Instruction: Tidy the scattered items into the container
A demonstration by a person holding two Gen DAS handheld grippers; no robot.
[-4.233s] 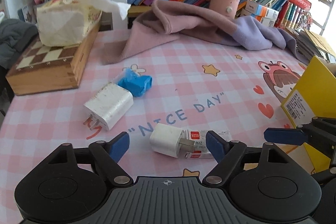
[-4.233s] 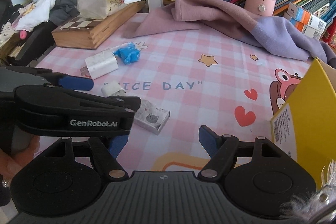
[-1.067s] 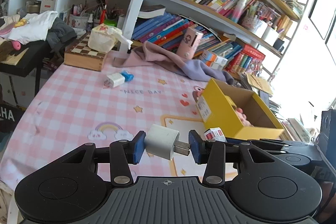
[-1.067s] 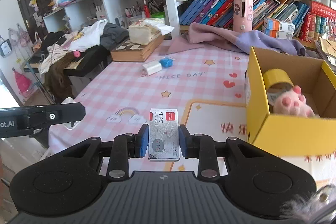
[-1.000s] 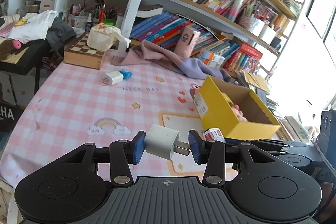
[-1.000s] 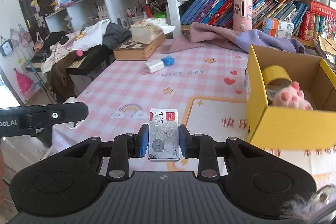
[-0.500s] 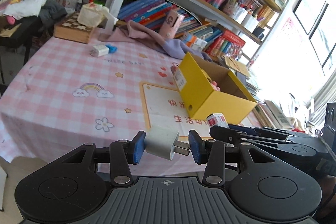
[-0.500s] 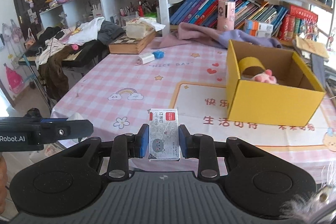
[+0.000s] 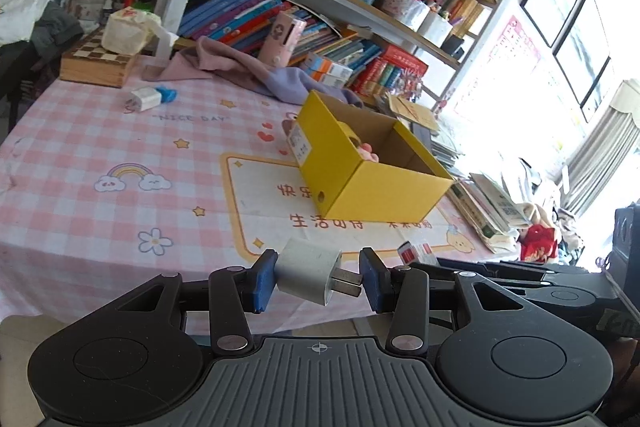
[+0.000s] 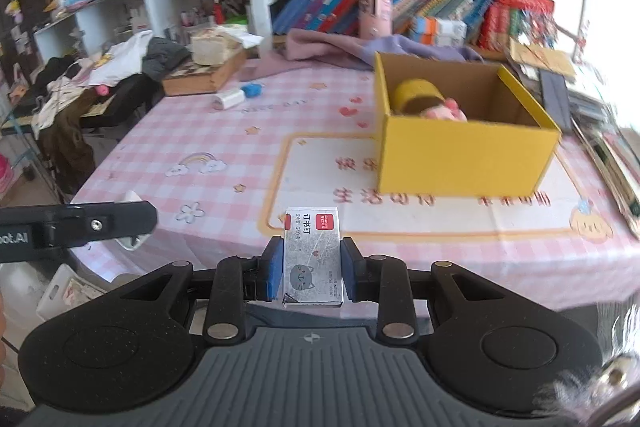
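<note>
Left gripper (image 9: 318,281), black plastic with blue rubber pads, is clamped on a small white plastic charger cube (image 9: 308,270); one pad presses its smooth flat back, the other meets its two metal prongs, so the cube sits sideways and slightly tilted. Right gripper (image 10: 307,273), of the same build, is clamped on a flat rectangular staple box of glossy grey card with a red label and a cat face (image 10: 312,255), pads on its long edges, label end pointing away. Both grippers are held above the near edge of the table, angled downward toward it, clear of the pink-and-white checked tablecloth (image 10: 224,131). The open yellow cardboard box with plain brown inner walls (image 10: 464,151) stands on the cloth ahead of both grippers; inside lie a yellow tape roll (image 10: 418,93) and a pink plush paw (image 10: 444,113). Near the far edge, a larger white charger block (image 9: 145,98) lies touching a crumpled blue wrapper (image 9: 167,93), beside a wooden chessboard case (image 9: 98,63).
</note>
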